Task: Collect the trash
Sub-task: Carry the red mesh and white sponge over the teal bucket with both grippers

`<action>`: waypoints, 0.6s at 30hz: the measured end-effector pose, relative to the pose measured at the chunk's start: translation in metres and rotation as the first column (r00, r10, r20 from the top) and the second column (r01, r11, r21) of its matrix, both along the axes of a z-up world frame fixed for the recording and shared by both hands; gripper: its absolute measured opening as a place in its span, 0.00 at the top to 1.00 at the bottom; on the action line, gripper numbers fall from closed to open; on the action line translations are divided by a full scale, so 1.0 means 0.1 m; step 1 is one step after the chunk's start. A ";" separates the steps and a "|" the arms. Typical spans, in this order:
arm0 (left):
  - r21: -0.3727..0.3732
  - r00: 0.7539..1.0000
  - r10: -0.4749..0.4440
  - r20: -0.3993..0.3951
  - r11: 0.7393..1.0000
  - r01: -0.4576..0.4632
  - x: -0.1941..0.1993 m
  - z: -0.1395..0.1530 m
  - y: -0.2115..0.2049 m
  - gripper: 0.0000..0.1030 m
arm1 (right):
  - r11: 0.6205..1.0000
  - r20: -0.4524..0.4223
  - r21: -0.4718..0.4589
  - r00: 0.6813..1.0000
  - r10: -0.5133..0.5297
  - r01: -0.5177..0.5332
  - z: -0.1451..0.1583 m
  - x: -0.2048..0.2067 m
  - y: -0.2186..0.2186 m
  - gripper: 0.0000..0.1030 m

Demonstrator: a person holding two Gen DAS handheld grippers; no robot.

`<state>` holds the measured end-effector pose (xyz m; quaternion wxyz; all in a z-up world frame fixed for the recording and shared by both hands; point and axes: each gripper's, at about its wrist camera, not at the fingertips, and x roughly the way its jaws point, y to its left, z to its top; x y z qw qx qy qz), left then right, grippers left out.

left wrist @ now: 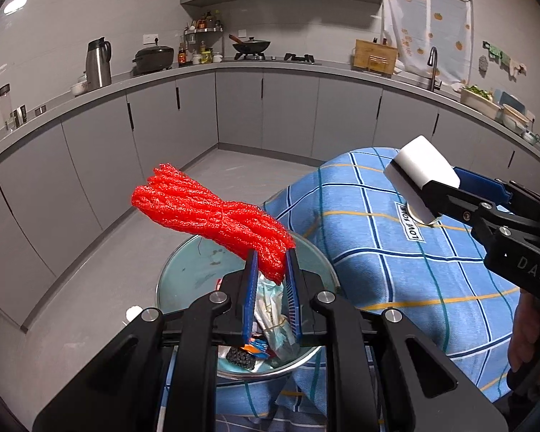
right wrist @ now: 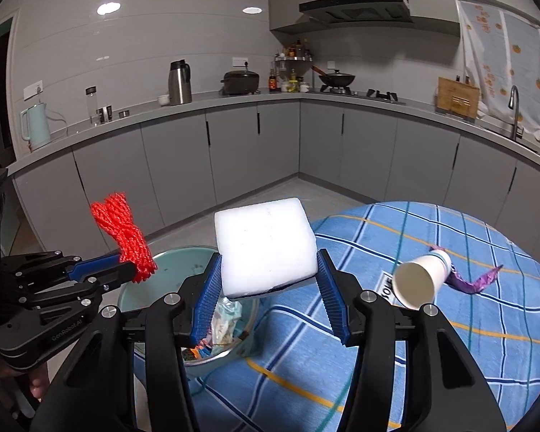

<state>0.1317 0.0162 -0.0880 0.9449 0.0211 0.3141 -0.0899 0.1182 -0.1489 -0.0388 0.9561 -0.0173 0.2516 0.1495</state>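
A home kitchen: grey cabinets [right wrist: 255,144], range hood [right wrist: 356,9], wok [right wrist: 336,79], sink faucet [right wrist: 514,106].

Left gripper [left wrist: 271,270] linkage hides most of the basin [left wrist: 176,277] contents; wrappers in there are too jumbled to identify. White foam block [right wrist: 264,248] covers the basin's right rim in the right wrist view. Paper cup [right wrist: 419,280] base hidden behind its mouth. Countertop bottles too small to read.

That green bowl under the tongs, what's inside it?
The green bowl holds crumpled wrappers, a dark lump and an orange-blue packet. The left tongs and red mesh cover the rest.
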 end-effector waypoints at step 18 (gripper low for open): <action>-0.008 0.998 0.061 -0.019 0.998 -0.061 0.09 -0.06 0.24 0.85 | 0.998 -0.010 -0.011 0.998 0.067 -0.067 -0.03 0.14 0.36 0.49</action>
